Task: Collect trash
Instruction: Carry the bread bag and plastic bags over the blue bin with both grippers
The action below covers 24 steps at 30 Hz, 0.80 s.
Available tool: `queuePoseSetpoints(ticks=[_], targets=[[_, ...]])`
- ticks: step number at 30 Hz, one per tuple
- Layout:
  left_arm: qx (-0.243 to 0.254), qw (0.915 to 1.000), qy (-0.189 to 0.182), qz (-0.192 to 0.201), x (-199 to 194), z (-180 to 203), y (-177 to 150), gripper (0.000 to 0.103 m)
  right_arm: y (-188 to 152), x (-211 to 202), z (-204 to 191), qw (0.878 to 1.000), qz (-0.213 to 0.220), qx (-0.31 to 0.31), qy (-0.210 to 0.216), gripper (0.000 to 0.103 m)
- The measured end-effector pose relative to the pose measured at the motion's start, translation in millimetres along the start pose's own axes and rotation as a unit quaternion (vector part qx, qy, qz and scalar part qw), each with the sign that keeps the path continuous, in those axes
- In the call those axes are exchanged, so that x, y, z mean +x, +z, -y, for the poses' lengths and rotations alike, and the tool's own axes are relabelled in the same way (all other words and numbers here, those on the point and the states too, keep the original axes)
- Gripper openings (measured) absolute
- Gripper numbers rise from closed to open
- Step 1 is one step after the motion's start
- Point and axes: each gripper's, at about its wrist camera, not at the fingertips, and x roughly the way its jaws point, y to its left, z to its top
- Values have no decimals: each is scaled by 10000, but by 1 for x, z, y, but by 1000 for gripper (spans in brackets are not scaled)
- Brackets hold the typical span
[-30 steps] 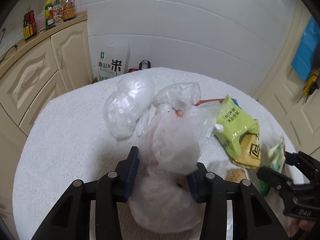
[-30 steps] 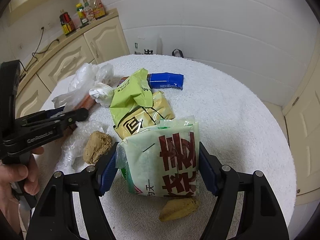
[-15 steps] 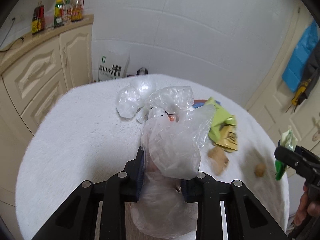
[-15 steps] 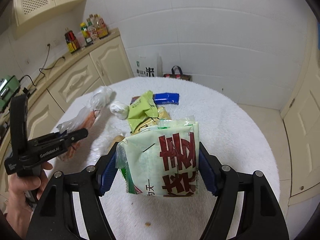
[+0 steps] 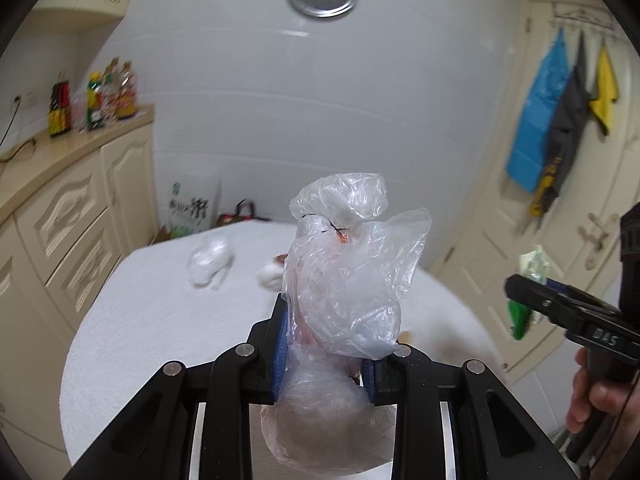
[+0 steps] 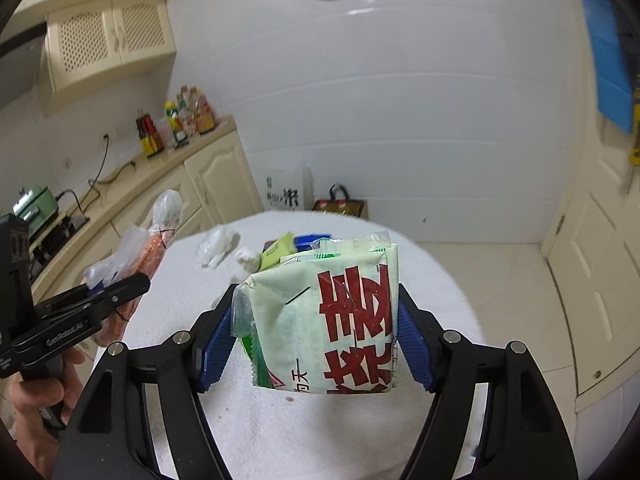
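My left gripper [image 5: 326,354] is shut on a crumpled clear plastic bag [image 5: 352,280] with something orange inside, held up above the white table [image 5: 152,304]. In the right wrist view that bag [image 6: 140,248] sticks up from the left gripper [image 6: 116,292] at the left. My right gripper [image 6: 316,340] is shut on a pale green snack packet with red characters [image 6: 328,320], lifted over the table [image 6: 432,280]. From the left wrist view this packet [image 5: 528,292] shows at the right. A yellow-green packet [image 6: 280,254], a blue wrapper [image 6: 310,238] and white plastic scraps [image 6: 218,246] lie behind it.
Cream cabinets [image 5: 72,216] with bottles [image 5: 96,100] on the counter run along the left. A rice sack [image 6: 286,194] and a small bag [image 6: 340,204] stand on the floor by the far wall. A door [image 6: 596,248] is at the right. A hand [image 5: 592,404] grips the right tool.
Both grippers rose off the table and tilted up, each carrying its load. The left jaws tightened on the plastic bag. The table trash now sits lower and farther away.
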Motion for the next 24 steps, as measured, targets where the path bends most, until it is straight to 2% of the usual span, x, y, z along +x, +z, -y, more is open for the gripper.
queuePoseSetpoints(ticks=[4,7,11,17,24], targets=[[176,9994,-254,178,-36,9,-10,26,0,-29,17,9995,247,129,-144,73],[301,9980,-478,281,-88,22,-37,26,-1,-50,33,9983,428,285,-271,73],[483,9952,-751,402,-116,59,-58,26,-4,-78,55,9956,651,479,-464,73],[692,9899,-1162,433,-113,105,-73,26,-11,-118,98,9888,942,830,-809,73],[903,9835,-1538,309,-83,141,-60,26,-26,-148,152,9778,1091,1279,-1252,73]])
